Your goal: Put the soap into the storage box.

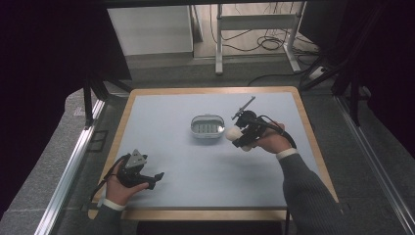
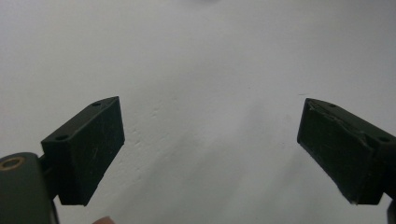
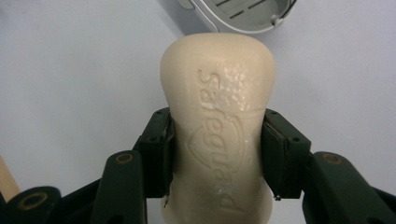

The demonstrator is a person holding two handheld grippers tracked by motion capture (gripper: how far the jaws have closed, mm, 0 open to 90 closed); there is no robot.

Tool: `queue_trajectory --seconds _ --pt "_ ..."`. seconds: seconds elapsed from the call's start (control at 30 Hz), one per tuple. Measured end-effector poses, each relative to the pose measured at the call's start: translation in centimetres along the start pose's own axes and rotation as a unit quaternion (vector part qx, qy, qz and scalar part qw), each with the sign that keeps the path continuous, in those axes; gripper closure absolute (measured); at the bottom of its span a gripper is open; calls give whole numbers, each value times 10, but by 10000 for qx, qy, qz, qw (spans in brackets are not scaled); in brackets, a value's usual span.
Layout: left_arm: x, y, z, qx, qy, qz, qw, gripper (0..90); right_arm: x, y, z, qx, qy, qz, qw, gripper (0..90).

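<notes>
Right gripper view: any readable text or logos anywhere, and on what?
"Safeguard": pressed into the face of the cream soap bar that the right gripper clamps by its sides, running along the bar, with a shield outline around the middle letters.
Nothing else readable: the soap dish carries no print, nor does the table or the left gripper.

R gripper jaws clamped, pads squeezing both sides of load; L gripper jaws wide apart, nothing between.
</notes>
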State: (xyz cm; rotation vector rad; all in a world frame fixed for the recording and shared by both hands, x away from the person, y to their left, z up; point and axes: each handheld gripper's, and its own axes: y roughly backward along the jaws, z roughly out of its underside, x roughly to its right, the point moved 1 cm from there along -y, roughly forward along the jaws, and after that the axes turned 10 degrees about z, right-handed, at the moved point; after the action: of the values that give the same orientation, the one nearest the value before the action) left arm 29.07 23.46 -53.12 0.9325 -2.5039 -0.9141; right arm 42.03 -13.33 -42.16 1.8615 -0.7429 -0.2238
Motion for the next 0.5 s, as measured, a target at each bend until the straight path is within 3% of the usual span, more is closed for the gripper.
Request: queue_trajectory --seconds 0.07,0.5 --pt "1 0 0 -11 -5 -3 10000 79 1 -1 -4 61 28 -139 9999 498" --pt "0 1 0 -1 -2 -2 10000 79 8 -8 -20 56 28 -125 9999 498"
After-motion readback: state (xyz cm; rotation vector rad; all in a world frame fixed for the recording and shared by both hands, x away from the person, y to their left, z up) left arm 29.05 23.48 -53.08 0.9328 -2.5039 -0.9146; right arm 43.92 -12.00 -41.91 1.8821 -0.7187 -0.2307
